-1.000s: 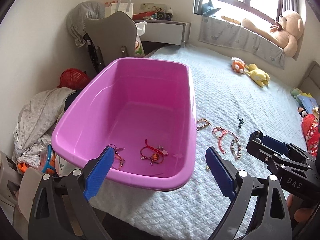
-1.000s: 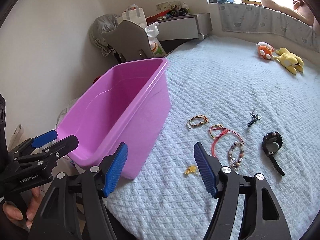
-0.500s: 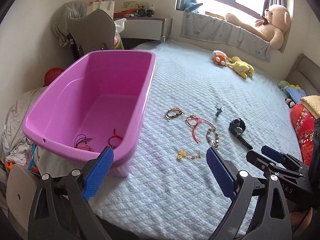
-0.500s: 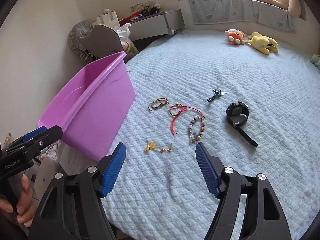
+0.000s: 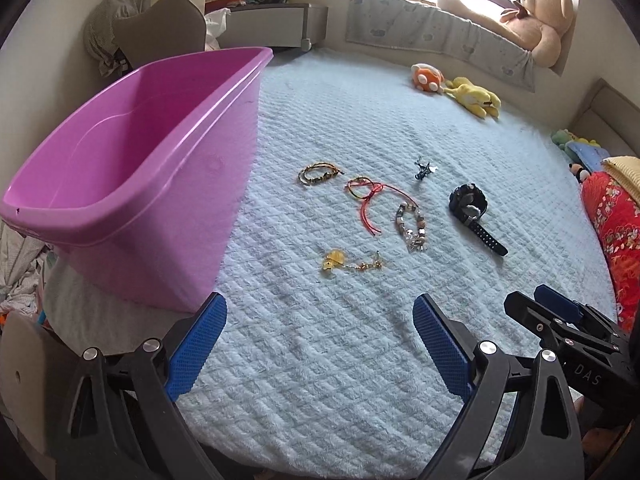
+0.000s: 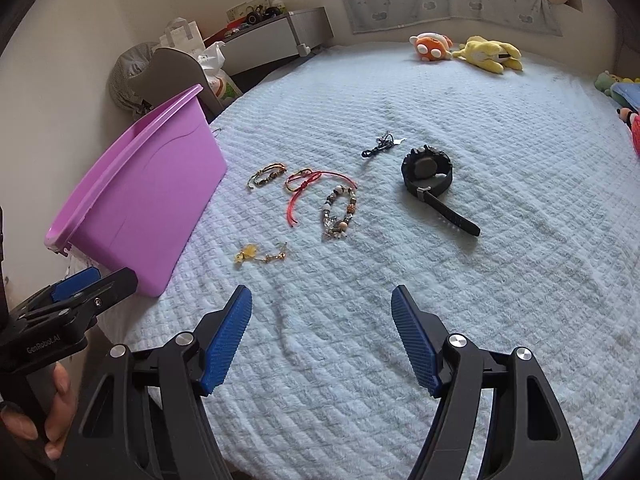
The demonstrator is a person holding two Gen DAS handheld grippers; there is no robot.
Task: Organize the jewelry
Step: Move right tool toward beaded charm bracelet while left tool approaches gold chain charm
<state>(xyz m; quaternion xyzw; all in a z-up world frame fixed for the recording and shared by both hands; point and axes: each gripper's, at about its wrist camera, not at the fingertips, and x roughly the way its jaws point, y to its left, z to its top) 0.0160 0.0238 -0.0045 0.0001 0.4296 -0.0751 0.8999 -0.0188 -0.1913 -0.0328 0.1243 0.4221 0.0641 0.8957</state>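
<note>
Several pieces of jewelry lie on the pale blue bedspread: a yellow charm chain [image 5: 348,263] [image 6: 260,255], a beaded bracelet [image 5: 412,224] [image 6: 340,210], a red cord bracelet [image 5: 368,196] [image 6: 308,184], a brown braided bracelet [image 5: 318,172] [image 6: 268,174], a small dark pendant [image 5: 424,168] [image 6: 380,146] and a black watch [image 5: 472,210] [image 6: 430,176]. A pink tub [image 5: 132,176] [image 6: 140,196] stands at the left. My left gripper [image 5: 320,344] is open and empty, short of the charm chain. My right gripper [image 6: 322,334] is open and empty, near the bed's front.
Plush toys [image 5: 456,88] [image 6: 468,50] lie at the far side of the bed. A teddy bear [image 5: 532,16] sits on the window ledge. A red patterned cushion [image 5: 616,224] lies at the right. A chair [image 5: 160,36] and clothes stand behind the tub.
Both grippers have swung right, away from the tub and toward the jewelry on the bed. The tub's inside has dropped out of sight. Both stay open and empty.
</note>
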